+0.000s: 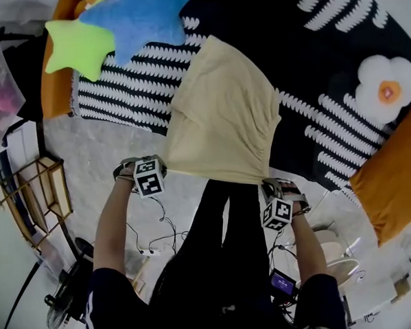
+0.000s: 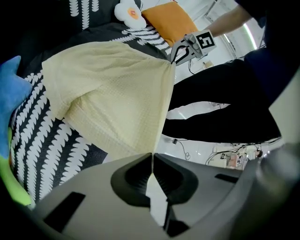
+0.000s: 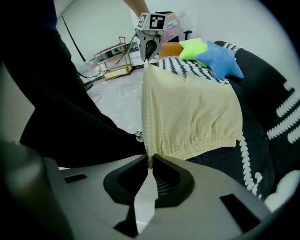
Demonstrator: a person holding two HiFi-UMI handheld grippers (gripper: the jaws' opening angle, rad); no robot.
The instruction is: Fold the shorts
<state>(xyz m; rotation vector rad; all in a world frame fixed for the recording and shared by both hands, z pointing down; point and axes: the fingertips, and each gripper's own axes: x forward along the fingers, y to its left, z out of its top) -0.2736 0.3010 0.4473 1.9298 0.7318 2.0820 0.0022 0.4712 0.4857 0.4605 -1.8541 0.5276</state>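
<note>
Black-clothed legs of the person stand closest, on the grey floor, with cables beside them. Just above the legs, the left tool and the right tool are both clenched, each one pinching a near corner of the pale yellow shorts. The near edge of the shorts is pulled into a straight line between the two tools and hangs over the border of the black blanket with white marks. The far part of the shorts rests on this blanket. A gathered, elastic edge runs away from the right tool along the right side of the cloth.

On the left, a blue star pillow and a green star pillow lie near the far left corner of the shorts but do not touch it. On the right, the blanket is bare between the shorts and the egg pillow. An orange cushion sits at the right border, well apart. A wooden rack stands on the floor at the left.
</note>
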